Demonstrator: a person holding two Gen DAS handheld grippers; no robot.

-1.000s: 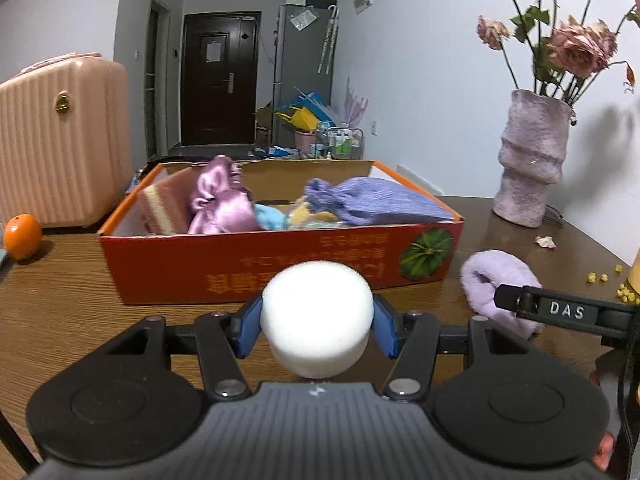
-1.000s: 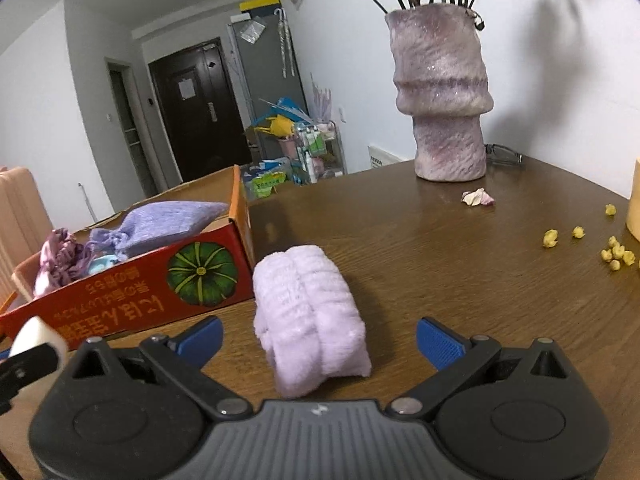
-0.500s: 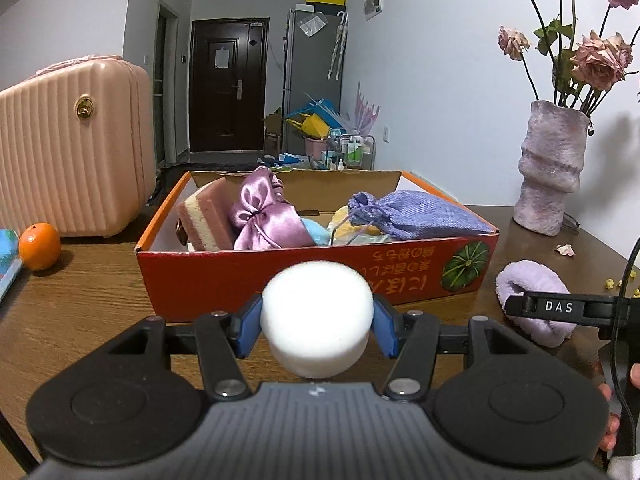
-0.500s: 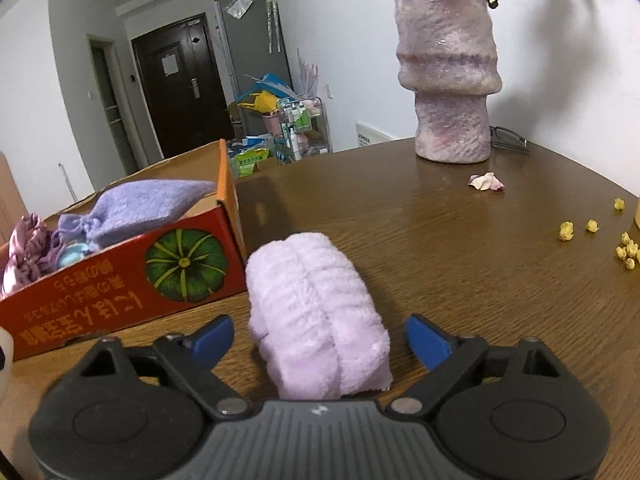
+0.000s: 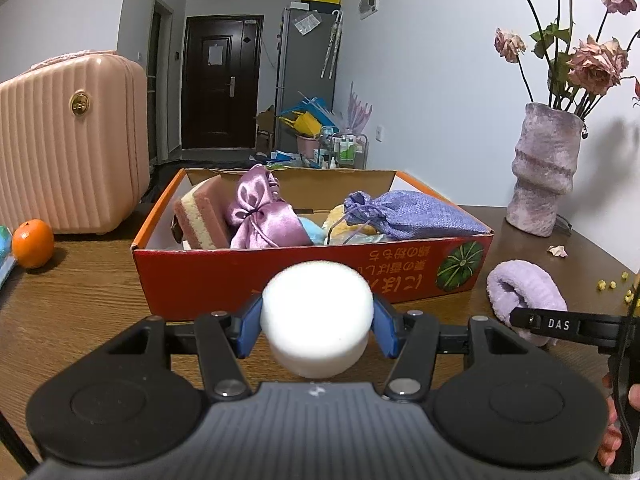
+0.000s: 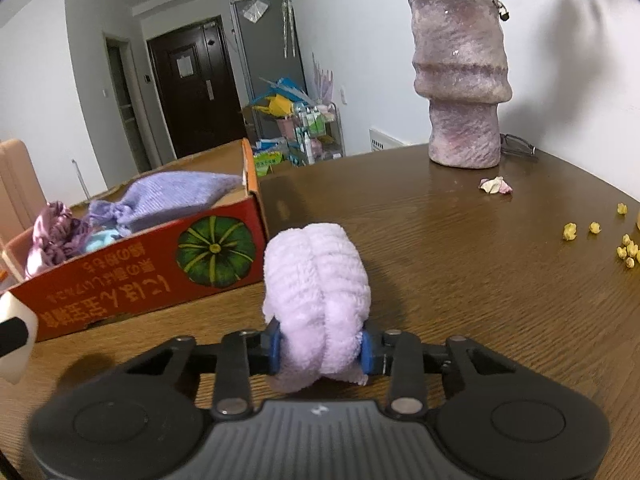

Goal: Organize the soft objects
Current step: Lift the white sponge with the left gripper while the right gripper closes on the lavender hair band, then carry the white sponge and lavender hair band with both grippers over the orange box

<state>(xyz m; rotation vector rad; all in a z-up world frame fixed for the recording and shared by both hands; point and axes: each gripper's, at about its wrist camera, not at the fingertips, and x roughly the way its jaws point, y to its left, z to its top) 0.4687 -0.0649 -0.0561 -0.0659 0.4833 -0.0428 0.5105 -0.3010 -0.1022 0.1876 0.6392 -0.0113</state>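
Observation:
My left gripper (image 5: 317, 330) is shut on a white round sponge (image 5: 316, 316), held above the table in front of the red cardboard box (image 5: 280, 280). The box holds a satin pouch (image 5: 260, 216), a purple cloth bag (image 5: 404, 216), a pink-and-cream sponge (image 5: 200, 212) and other soft items. My right gripper (image 6: 322, 354) is shut on the near end of a rolled lilac towel (image 6: 316, 280), which lies on the table right of the box (image 6: 132, 280). The towel also shows in the left wrist view (image 5: 524, 292).
A purple vase (image 6: 462, 92) with dried roses stands at the back right. Yellow crumbs (image 6: 624, 248) and a petal (image 6: 496, 185) lie on the table to the right. An orange (image 5: 33, 243) and a pink suitcase (image 5: 68, 148) are at the left.
My right gripper moved forward and closed on the lilac towel. My left gripper rose with the white sponge, so more of the box's inside shows.

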